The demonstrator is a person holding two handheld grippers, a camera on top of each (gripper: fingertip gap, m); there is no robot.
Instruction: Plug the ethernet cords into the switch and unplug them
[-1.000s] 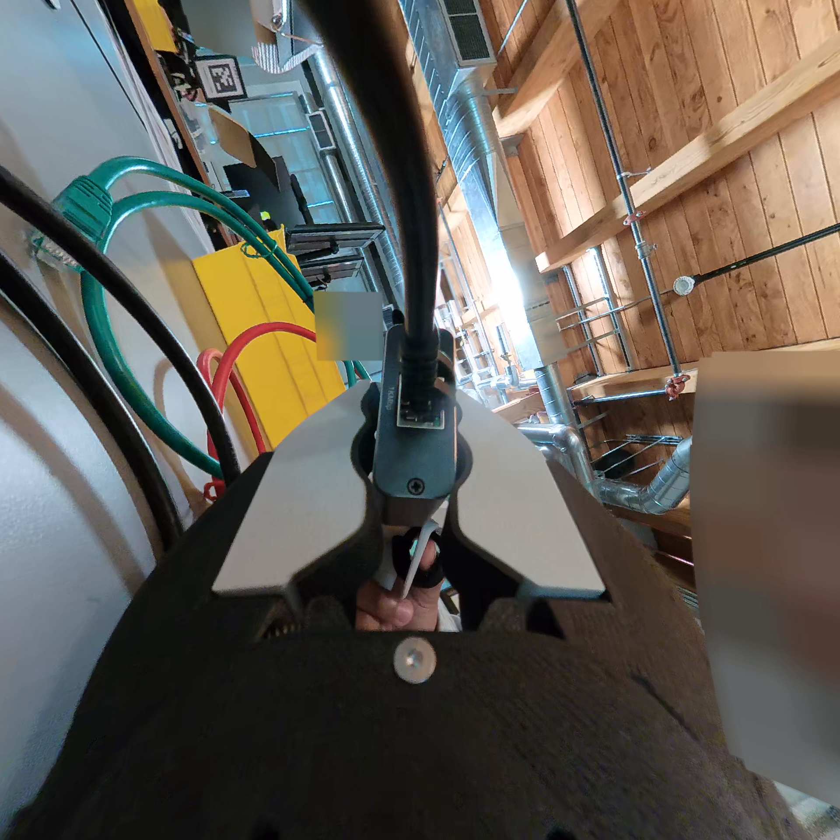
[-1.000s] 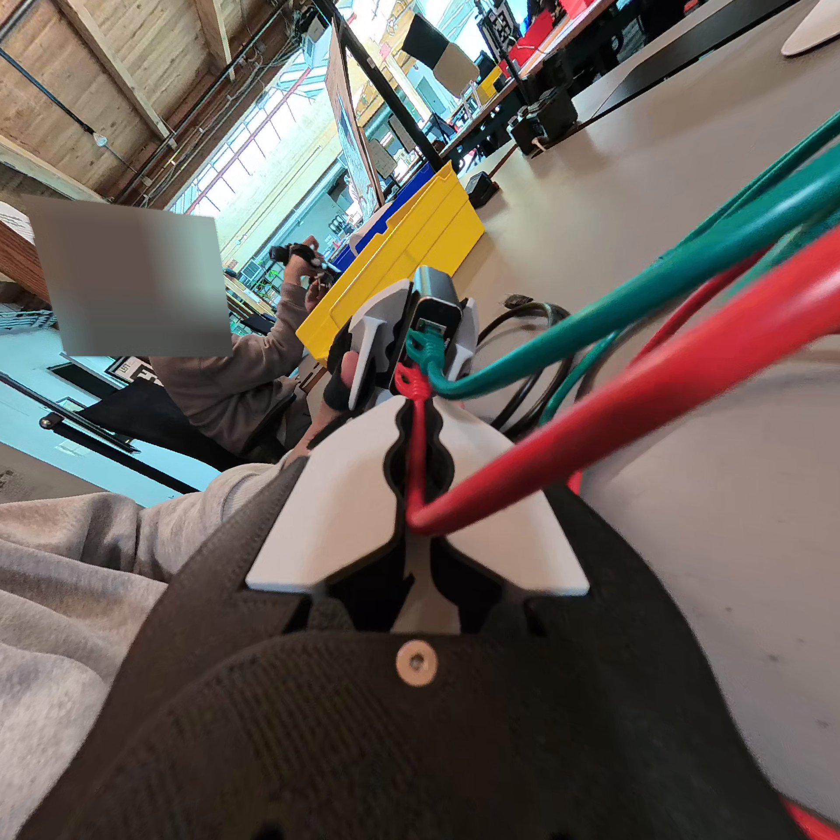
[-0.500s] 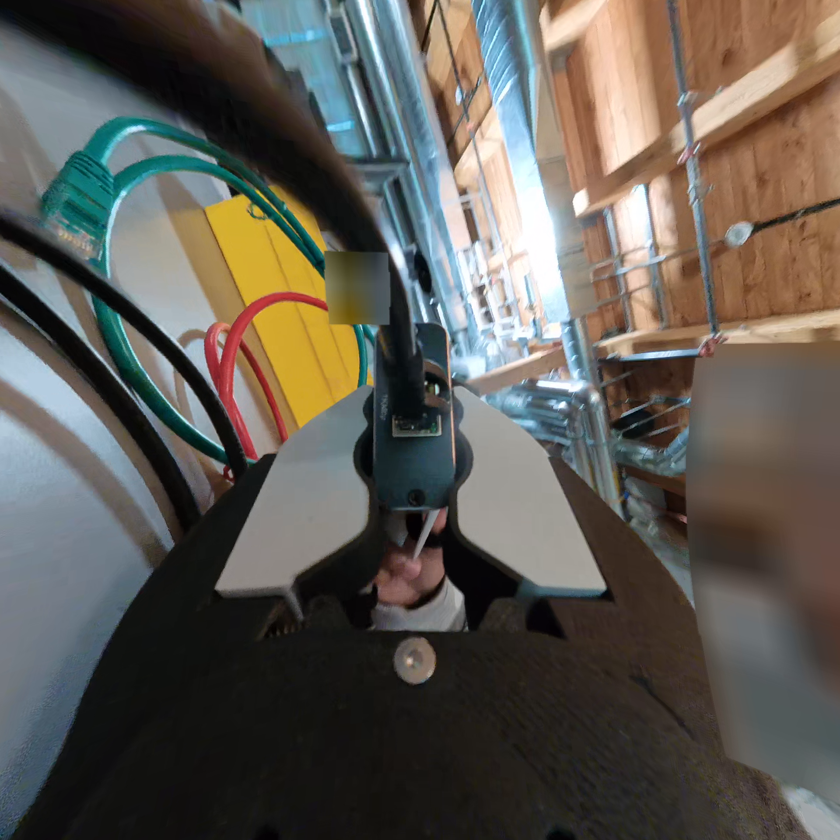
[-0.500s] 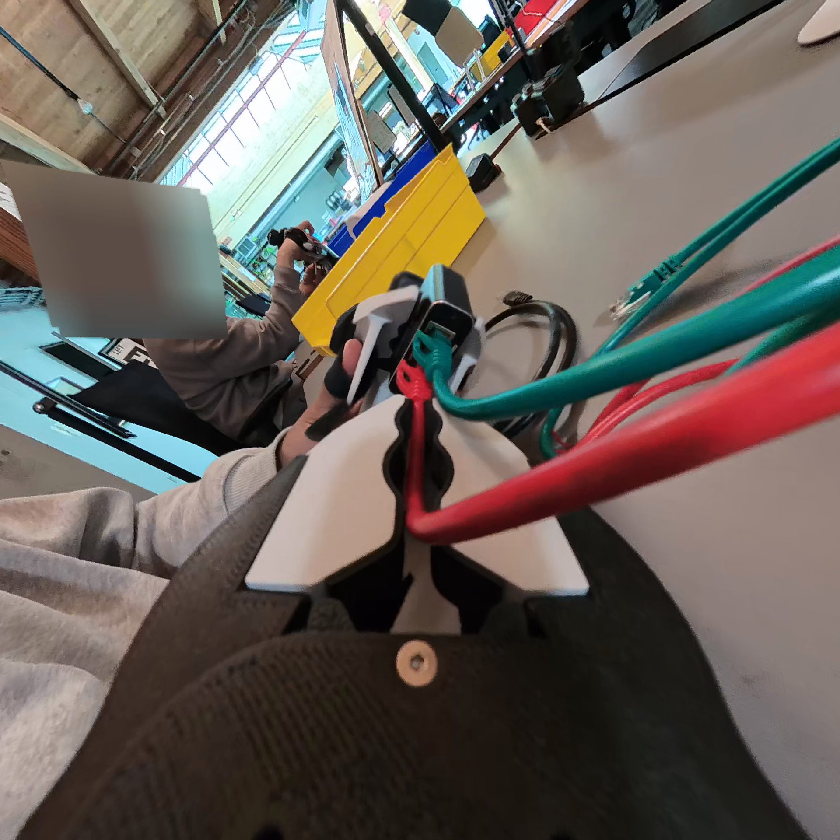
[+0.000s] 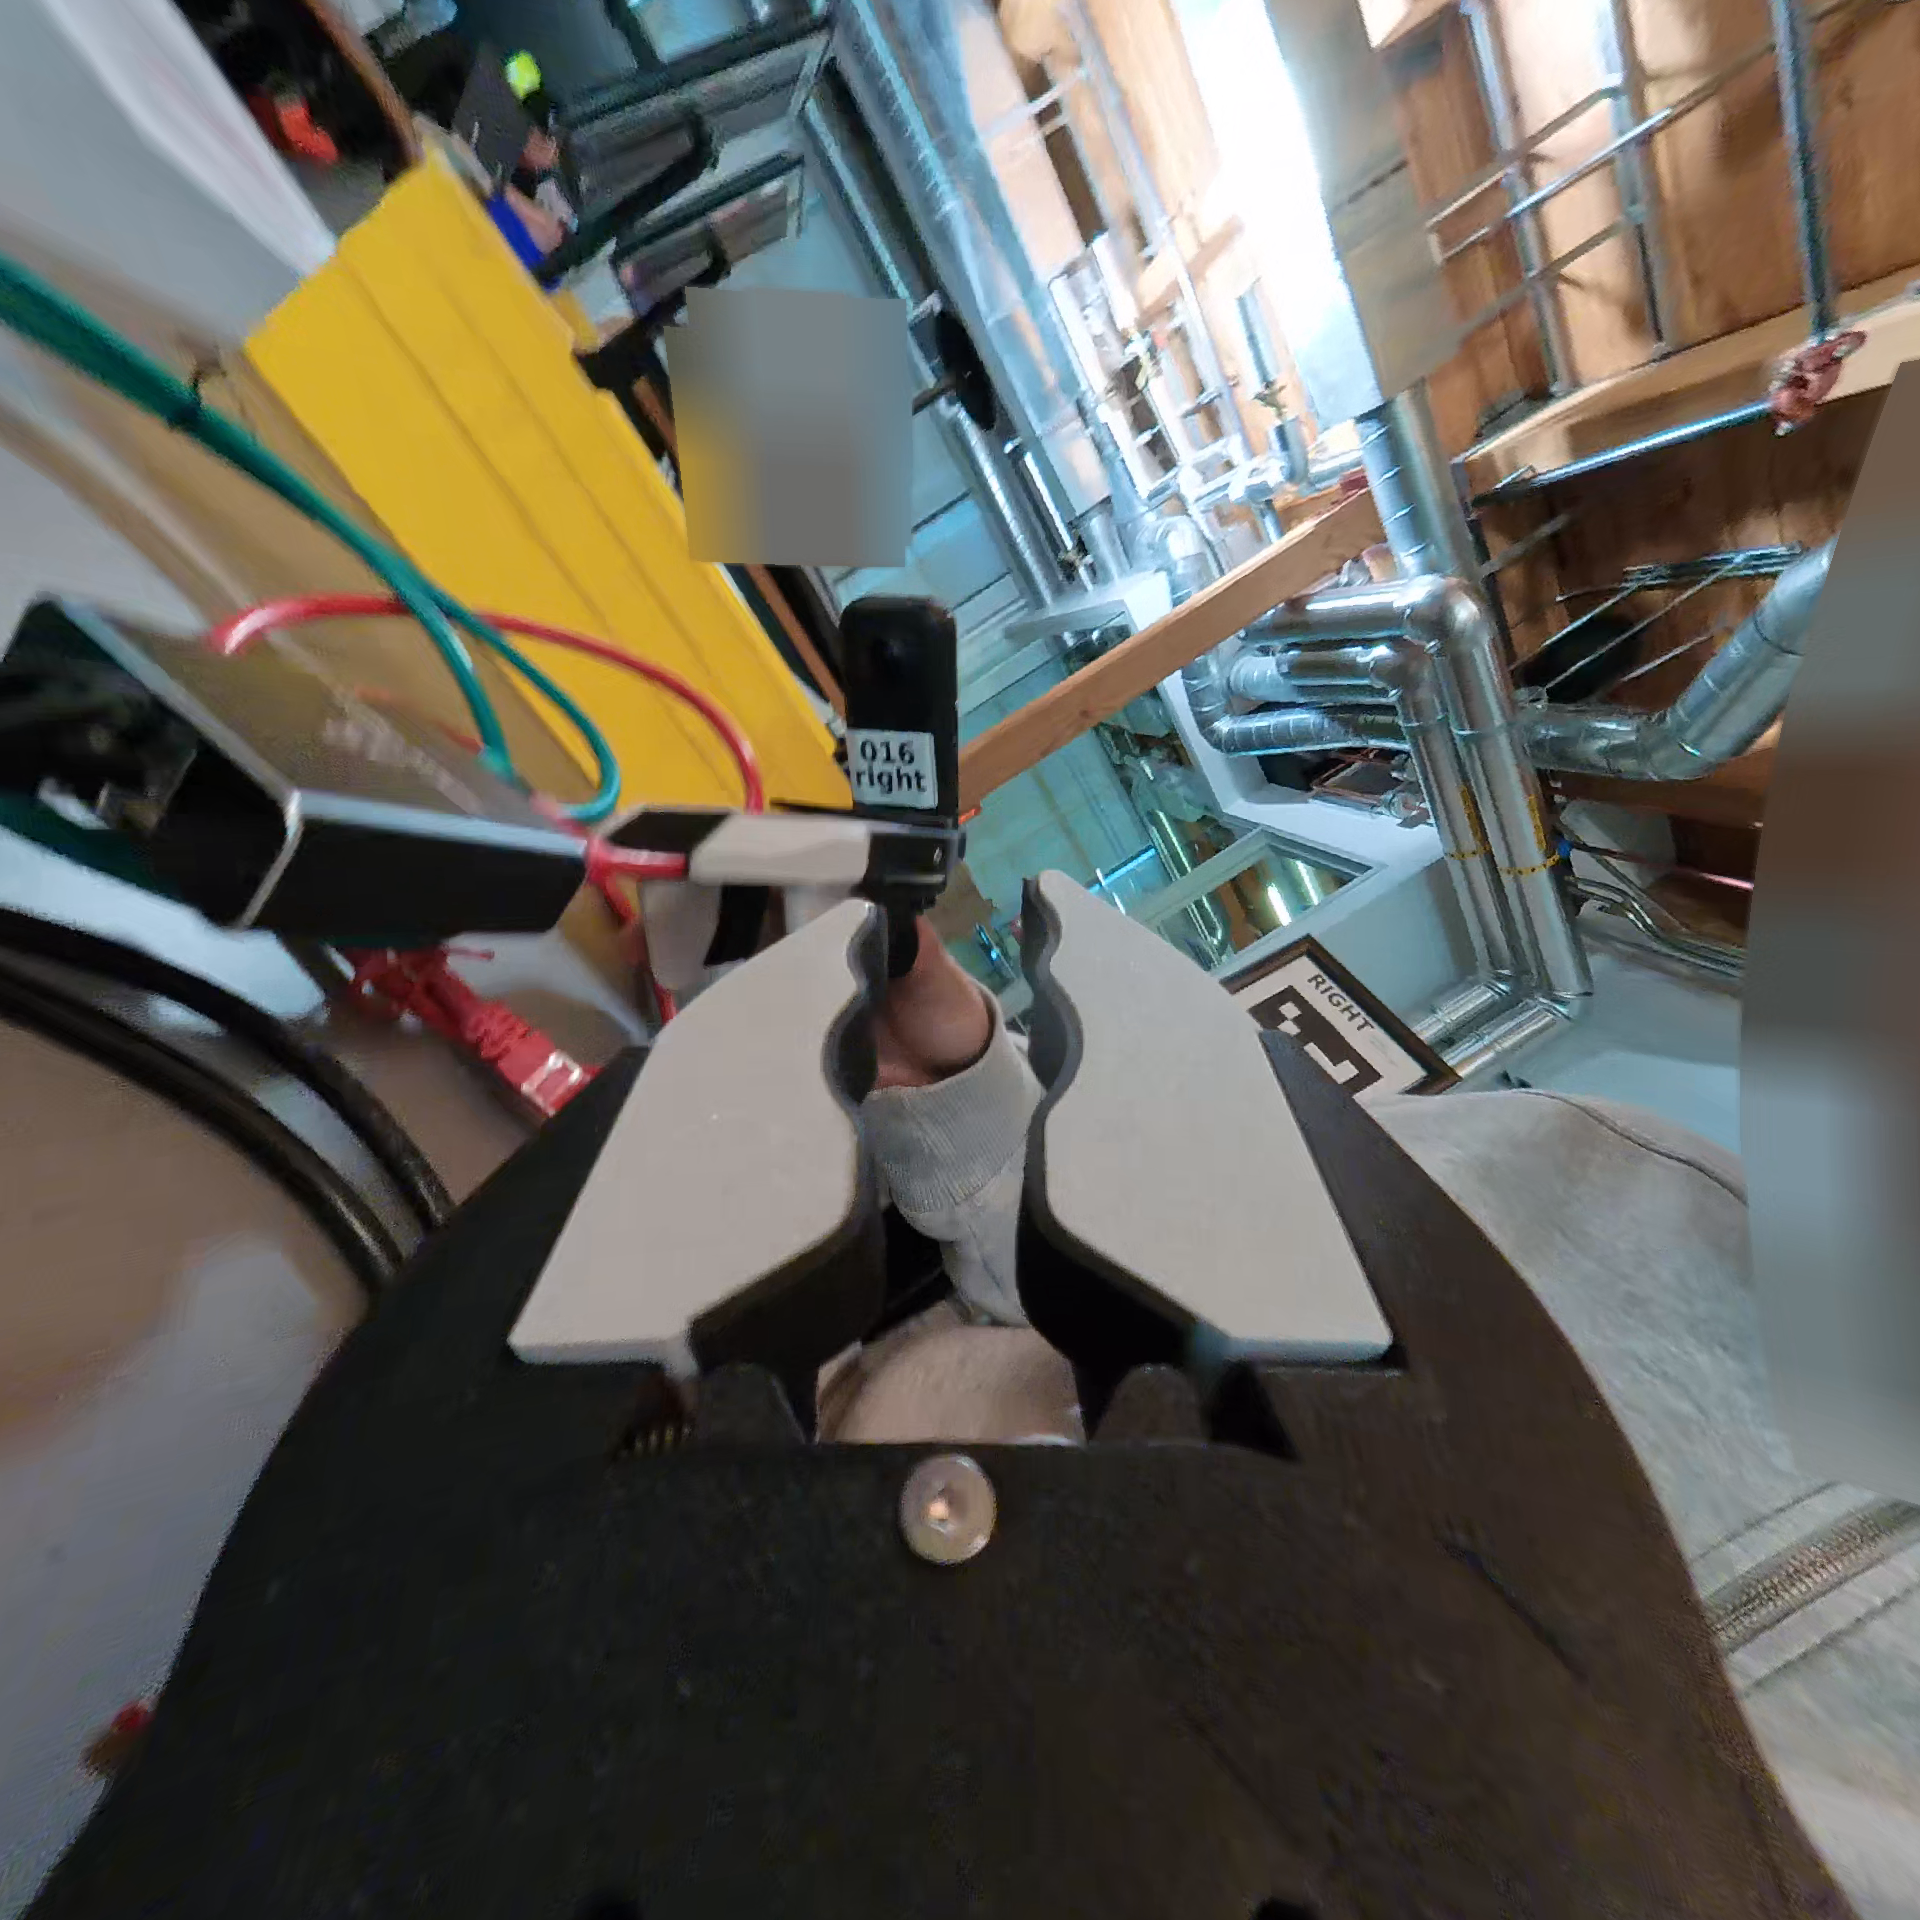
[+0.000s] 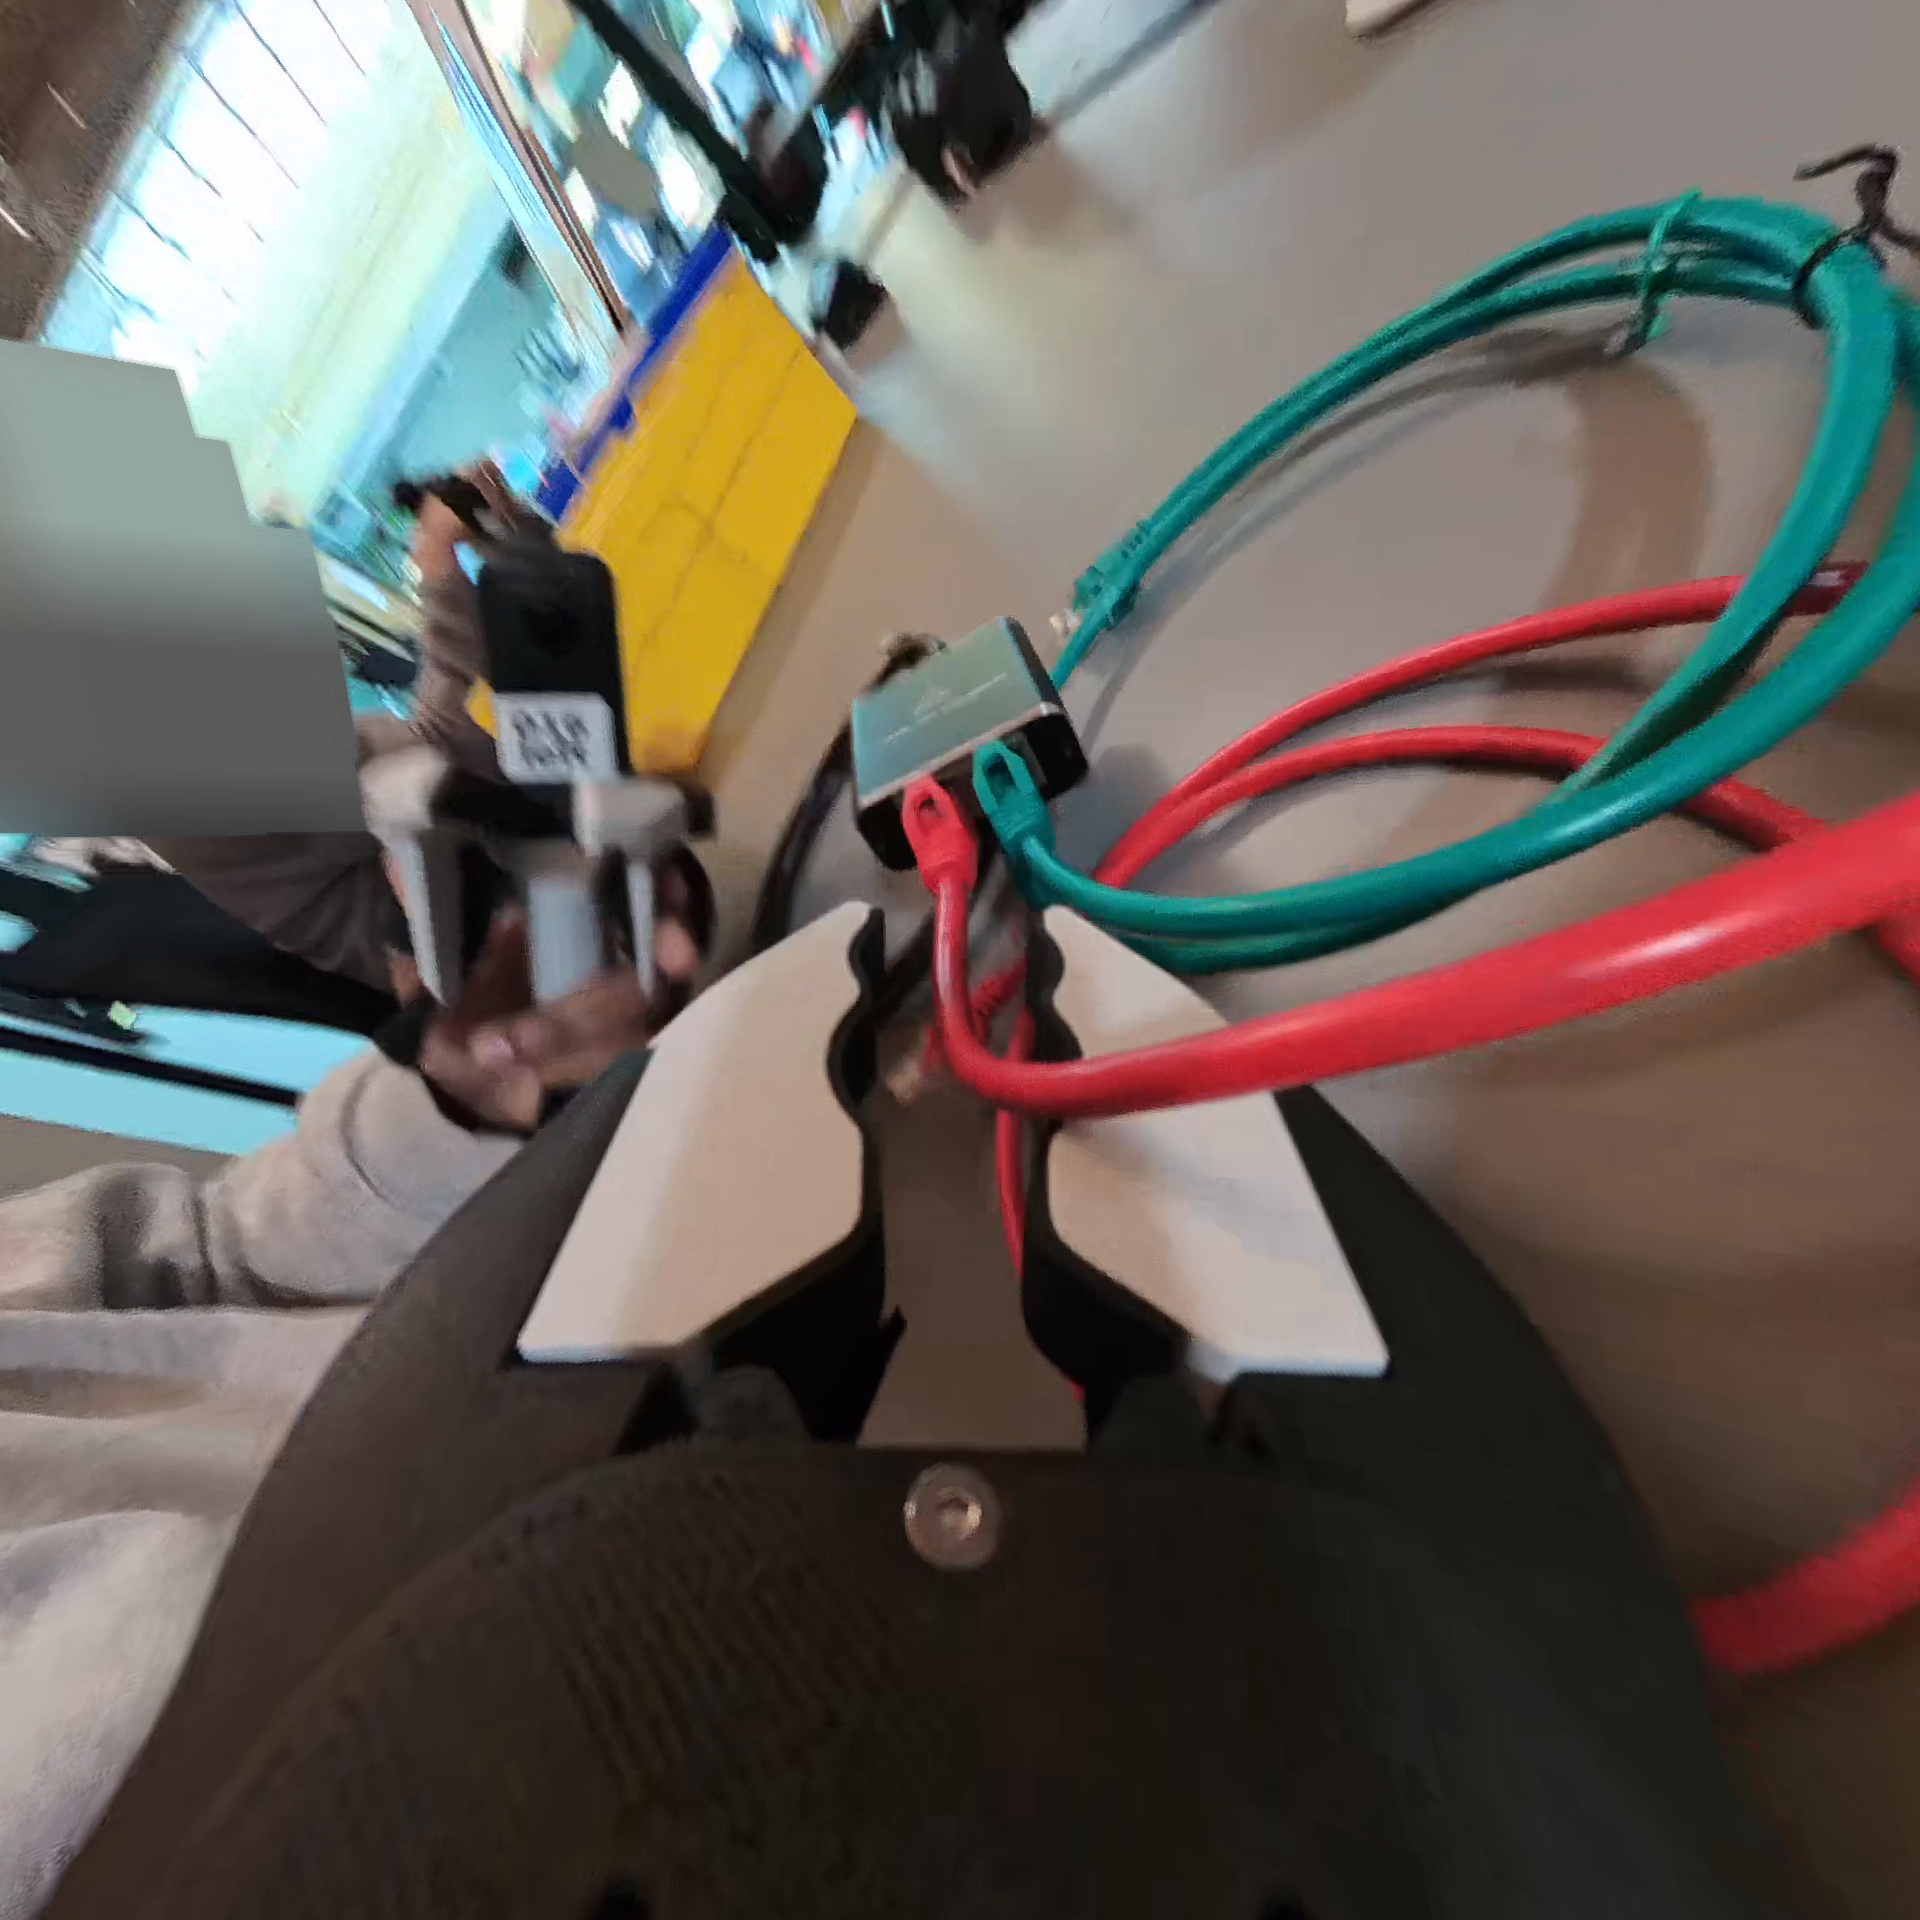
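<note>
**Both grippers open, switch on the table**

The left gripper (image 5: pixel 945 914) has its fingers apart and grips nothing. The right gripper (image 6: pixel 951 925) is also spread; the red cord (image 6: pixel 951 935) runs loosely between its fingers. Just ahead, the switch (image 6: pixel 951 707) lies on the grey table (image 6: pixel 1351 343), red and green cord (image 6: pixel 1023 831) plugged in. Cord loops fill the right; a yellow bin (image 6: pixel 717 499) stands beyond.

Close, opposed views sharing switch (image 6: pixel 961 717)
</note>
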